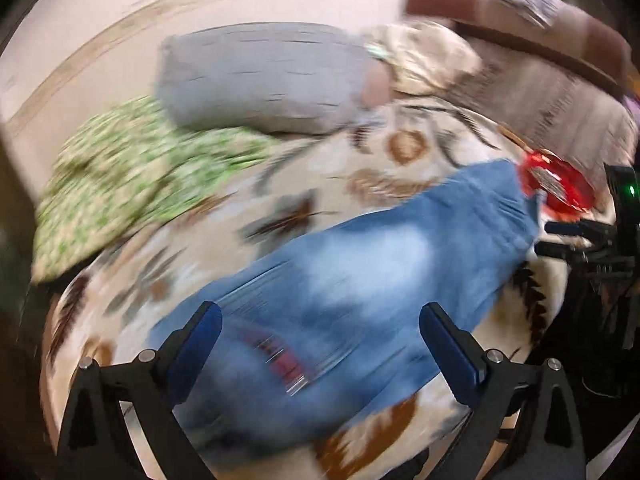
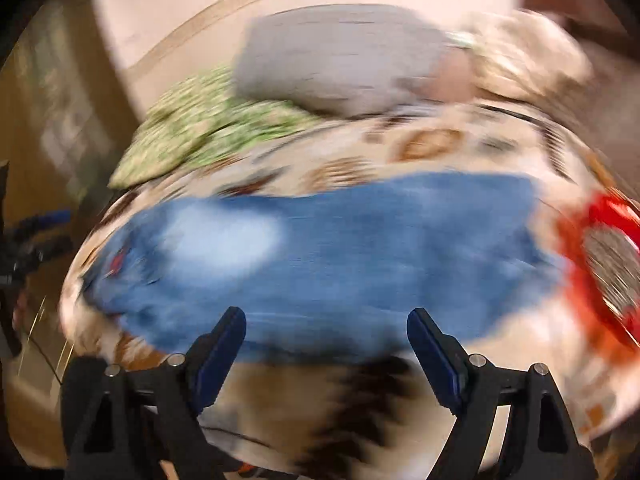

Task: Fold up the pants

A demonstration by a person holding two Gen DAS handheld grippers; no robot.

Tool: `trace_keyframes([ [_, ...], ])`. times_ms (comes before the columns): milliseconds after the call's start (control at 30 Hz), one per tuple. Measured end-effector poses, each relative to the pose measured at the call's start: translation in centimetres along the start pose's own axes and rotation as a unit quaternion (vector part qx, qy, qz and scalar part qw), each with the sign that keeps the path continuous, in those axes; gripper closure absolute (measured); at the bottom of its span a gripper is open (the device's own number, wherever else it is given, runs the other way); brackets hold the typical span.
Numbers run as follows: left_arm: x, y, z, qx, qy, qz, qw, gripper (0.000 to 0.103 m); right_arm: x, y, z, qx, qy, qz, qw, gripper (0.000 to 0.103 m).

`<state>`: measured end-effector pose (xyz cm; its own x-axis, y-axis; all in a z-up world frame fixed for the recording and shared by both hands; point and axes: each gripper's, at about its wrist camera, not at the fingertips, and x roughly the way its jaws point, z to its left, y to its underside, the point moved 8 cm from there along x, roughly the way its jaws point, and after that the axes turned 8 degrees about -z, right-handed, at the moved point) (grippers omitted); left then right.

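Observation:
Blue jeans [image 1: 360,280] lie flat on a patterned cream and brown bedspread [image 1: 360,160], folded lengthwise, with a faded pale patch in the middle. Both views are motion-blurred. My left gripper [image 1: 320,324] is open and empty above the jeans' near end, where a red label shows. In the right wrist view the jeans [image 2: 340,256] stretch left to right. My right gripper [image 2: 326,328] is open and empty over their near edge.
A grey pillow [image 1: 264,76] and a green patterned cloth [image 1: 132,176] lie at the back of the bed. A red round object [image 1: 556,184] sits by the jeans' far end and shows at the right in the right wrist view [image 2: 604,264]. The other gripper's black frame [image 1: 592,248] is at the right.

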<state>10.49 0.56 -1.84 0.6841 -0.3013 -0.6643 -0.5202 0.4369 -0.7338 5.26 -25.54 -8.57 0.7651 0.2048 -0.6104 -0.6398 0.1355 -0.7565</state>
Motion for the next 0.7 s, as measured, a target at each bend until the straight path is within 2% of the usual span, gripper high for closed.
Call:
trace_keyframes([
  [200,6.4,-4.0,-7.8,0.079,0.073,0.014,0.9941,0.004,-1.6,0.2,-9.1,0.097,0.093,-0.010,0.991,0.018],
  [300,10.5,-7.1,-10.8,0.083,0.099,0.024,0.9913,0.004,-1.6,0.1,-11.9,0.146,0.108,-0.015,0.983,0.018],
  [400,14.4,-10.1,-14.3,0.083,0.144,0.033,0.9855,0.004,-0.8,-0.1,-13.4,0.182,0.107,-0.019,0.977,0.018],
  [500,17.6,-12.8,-18.3,0.100,0.210,0.033,0.9721,0.004,0.4,-0.5,-14.2,0.197,0.105,-0.024,0.974,0.019],
  [567,19.0,-13.9,-21.0,0.119,0.257,0.034,0.9584,0.004,0.9,-0.7,-14.8,0.204,0.105,-0.029,0.973,0.020],
  [633,20.4,-14.5,-23.2,0.152,0.277,0.036,0.9480,0.004,1.5,-0.6,-15.7,0.213,0.111,-0.028,0.970,0.022],
  [700,22.3,-14.8,-24.9,0.199,0.270,0.044,0.9410,0.004,2.3,-0.3,-16.6,0.227,0.113,-0.025,0.967,0.024],
])
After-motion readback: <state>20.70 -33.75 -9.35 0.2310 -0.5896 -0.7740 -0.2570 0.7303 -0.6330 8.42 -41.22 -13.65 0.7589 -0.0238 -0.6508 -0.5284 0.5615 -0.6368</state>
